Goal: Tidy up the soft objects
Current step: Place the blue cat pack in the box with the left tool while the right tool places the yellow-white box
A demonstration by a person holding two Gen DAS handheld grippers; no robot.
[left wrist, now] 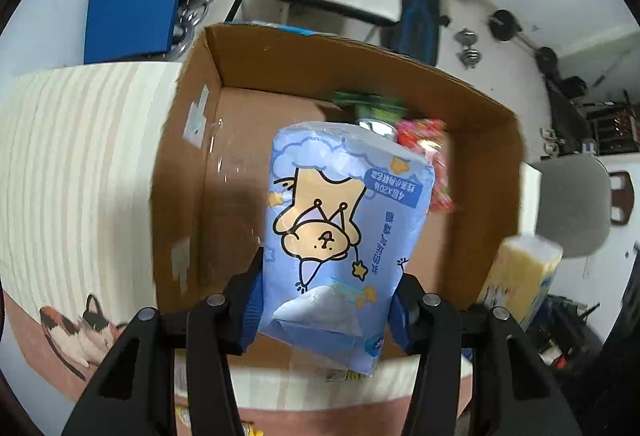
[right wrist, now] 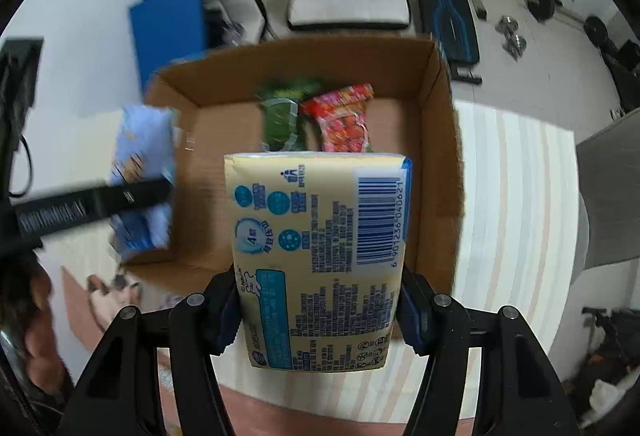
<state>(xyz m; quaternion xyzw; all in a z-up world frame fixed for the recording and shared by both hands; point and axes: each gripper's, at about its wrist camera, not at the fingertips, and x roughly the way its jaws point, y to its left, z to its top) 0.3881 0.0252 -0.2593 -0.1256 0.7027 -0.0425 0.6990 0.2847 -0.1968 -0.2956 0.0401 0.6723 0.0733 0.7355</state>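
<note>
Left wrist view: my left gripper (left wrist: 326, 310) is clenched on a blue pack (left wrist: 340, 236), its blue pads pressing the pack's lower sides. The pack shows a cartoon animal printed upside down from here, and it hangs over the open box (left wrist: 304, 68), above the box floor rather than lying on it. Behind the pack's far end, blurred, sit a green packet (left wrist: 370, 104) and a red packet (left wrist: 426, 140) on the box floor near the far wall. At the right edge a yellow pack (left wrist: 524, 276) shows, blurred, just outside the box's right wall. The box stands on a striped mat (left wrist: 80, 164) with a cat picture at its near left corner.

Right wrist view: my right gripper (right wrist: 320, 312) is clamped on the yellow pack (right wrist: 320, 256), pads squeezing its lower sides. The side facing the camera carries a barcode and small print. It is held over the near part of the box (right wrist: 440, 124), above the floor. Beyond it the green packet (right wrist: 282, 120) and the red packet (right wrist: 344, 120) lie side by side, touching or nearly so, toward the far wall. At the left, over the box's left wall, the blue pack (right wrist: 142, 176) appears, blurred, with a black finger (right wrist: 92, 204) of my left gripper across it. The striped mat (right wrist: 516, 220) spreads to the right of the box.
</note>
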